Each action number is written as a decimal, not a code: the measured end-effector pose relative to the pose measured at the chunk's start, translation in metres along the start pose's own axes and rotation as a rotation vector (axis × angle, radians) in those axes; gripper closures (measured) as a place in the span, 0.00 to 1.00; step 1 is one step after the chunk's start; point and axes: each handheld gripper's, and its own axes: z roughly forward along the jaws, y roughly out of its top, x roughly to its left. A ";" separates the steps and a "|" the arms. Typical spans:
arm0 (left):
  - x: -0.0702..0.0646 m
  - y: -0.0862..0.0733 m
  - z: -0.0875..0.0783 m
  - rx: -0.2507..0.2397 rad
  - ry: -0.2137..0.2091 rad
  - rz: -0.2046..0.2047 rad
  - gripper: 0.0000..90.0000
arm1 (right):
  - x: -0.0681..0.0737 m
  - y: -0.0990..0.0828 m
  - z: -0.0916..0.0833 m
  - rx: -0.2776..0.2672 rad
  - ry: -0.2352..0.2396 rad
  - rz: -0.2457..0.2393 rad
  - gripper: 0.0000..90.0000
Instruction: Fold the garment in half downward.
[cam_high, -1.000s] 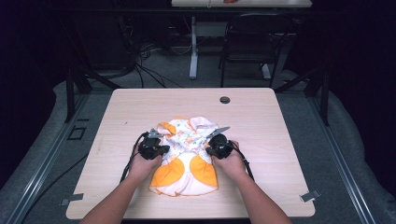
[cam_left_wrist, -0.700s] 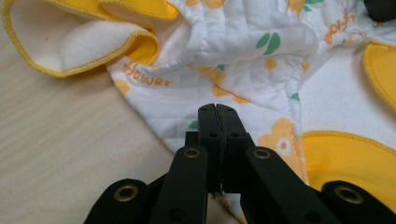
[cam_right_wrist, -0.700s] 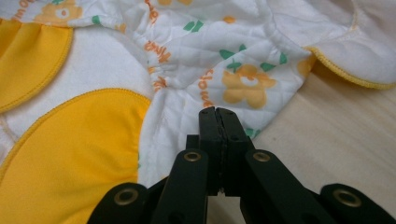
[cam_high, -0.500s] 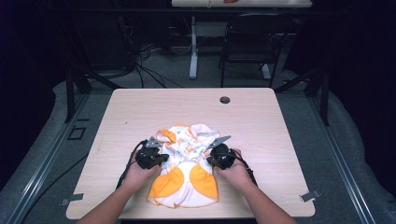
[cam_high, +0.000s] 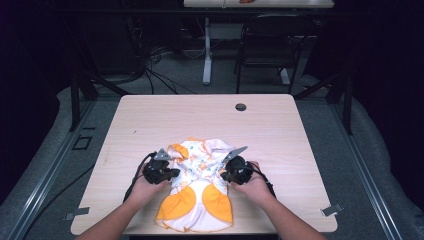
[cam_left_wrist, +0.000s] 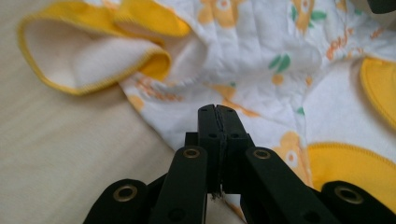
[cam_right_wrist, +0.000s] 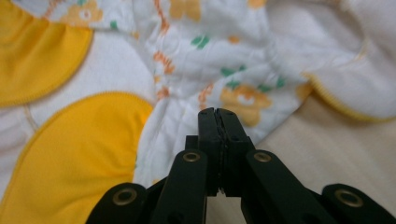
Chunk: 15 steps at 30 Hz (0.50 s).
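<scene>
1. Both my forearms come in from the bottom of the high view. My left tool (cam_high: 161, 171) sits at the left edge of the baby garment (cam_high: 197, 195), my right tool (cam_high: 236, 170) at its right edge.
2. Garment: white with an orange floral print and yellow patches, lying rumpled on the near middle of the desk (cam_high: 150, 120).
3. Left tool (cam_left_wrist: 218, 114): jaws pressed together. Its view shows the tips over the garment's edge (cam_left_wrist: 243, 60); can't tell if cloth is pinched.
4. Right tool (cam_right_wrist: 217, 115): jaws closed too, tips over printed fabric (cam_right_wrist: 196, 51); grip on cloth unclear.
5. High view adds the desk's grommet hole (cam_high: 240, 107) and a chair (cam_high: 270, 35) behind.
</scene>
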 end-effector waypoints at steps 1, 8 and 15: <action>0.009 0.012 -0.002 -0.011 -0.002 -0.014 1.00 | -0.008 0.011 -0.005 -0.013 -0.010 -0.001 0.99; 0.037 0.052 0.007 -0.035 0.027 -0.037 1.00 | -0.041 0.048 0.004 -0.043 -0.050 0.015 0.99; 0.058 0.072 0.027 -0.030 0.094 -0.059 0.97 | -0.066 0.076 0.023 -0.074 -0.115 0.070 0.92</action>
